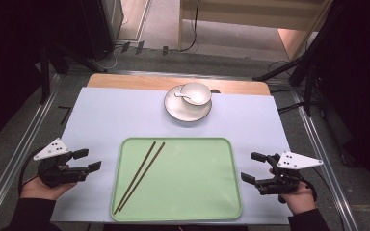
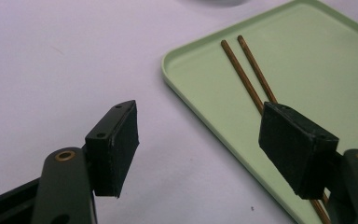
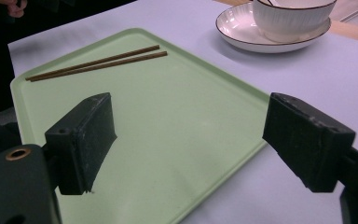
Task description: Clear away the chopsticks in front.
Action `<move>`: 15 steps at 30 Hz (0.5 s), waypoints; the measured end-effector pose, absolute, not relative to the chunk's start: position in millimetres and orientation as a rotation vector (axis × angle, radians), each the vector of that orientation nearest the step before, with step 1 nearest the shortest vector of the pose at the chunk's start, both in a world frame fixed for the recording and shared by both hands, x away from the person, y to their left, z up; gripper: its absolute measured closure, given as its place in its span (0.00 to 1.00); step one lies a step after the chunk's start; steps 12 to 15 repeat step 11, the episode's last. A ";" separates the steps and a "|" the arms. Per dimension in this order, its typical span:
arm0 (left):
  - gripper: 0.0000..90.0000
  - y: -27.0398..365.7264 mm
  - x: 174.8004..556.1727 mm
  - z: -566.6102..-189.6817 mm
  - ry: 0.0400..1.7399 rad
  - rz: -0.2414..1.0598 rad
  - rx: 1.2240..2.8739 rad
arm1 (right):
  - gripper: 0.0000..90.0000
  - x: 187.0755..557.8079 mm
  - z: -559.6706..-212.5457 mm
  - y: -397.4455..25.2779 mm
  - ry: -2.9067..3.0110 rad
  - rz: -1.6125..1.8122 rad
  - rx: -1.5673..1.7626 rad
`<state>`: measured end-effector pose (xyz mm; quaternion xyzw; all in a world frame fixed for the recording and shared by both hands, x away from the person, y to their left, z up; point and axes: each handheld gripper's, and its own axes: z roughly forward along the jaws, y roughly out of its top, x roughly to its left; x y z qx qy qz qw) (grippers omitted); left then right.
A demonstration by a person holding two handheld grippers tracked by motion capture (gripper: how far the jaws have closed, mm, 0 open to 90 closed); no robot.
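Observation:
A light green tray [image 1: 197, 183] lies at the front middle of the table, with a pair of brown chopsticks [image 1: 139, 176] lying diagonally on its left half. Behind it a white bowl [image 1: 196, 93] with a spoon [image 1: 185, 97] stands on a white plate [image 1: 185, 112]. My left gripper [image 1: 87, 160] rests open left of the tray, nothing between its jaws. My right gripper [image 1: 253, 167] is open right of the tray. In the left gripper view the chopsticks [image 2: 249, 70] and tray [image 2: 307, 79] lie ahead of the gripper [image 2: 207, 144]. In the right gripper view the tray [image 3: 177, 121], chopsticks [image 3: 98, 62], bowl [image 3: 291, 18] and plate [image 3: 242, 32] lie beyond the gripper [image 3: 191, 140].
A pale lilac mat [image 1: 106, 120] covers the wooden table [image 1: 125, 82]. Metal rails [image 1: 19, 159] run along both sides. Dark stands [image 1: 313, 72] and cables [image 1: 192, 29] sit on the floor behind the table.

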<state>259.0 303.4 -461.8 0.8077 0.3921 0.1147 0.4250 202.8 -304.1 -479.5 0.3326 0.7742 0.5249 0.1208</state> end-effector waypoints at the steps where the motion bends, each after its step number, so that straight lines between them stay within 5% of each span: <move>1: 0.32 303.8 259.1 -461.8 0.982 0.287 2.019 | 0.19 202.8 -479.5 -304.0 2.262 1.533 0.971; 15: 0.32 304.5 260.1 -462.4 0.988 0.280 2.019 | 0.19 202.7 -479.5 -303.7 2.264 1.530 0.973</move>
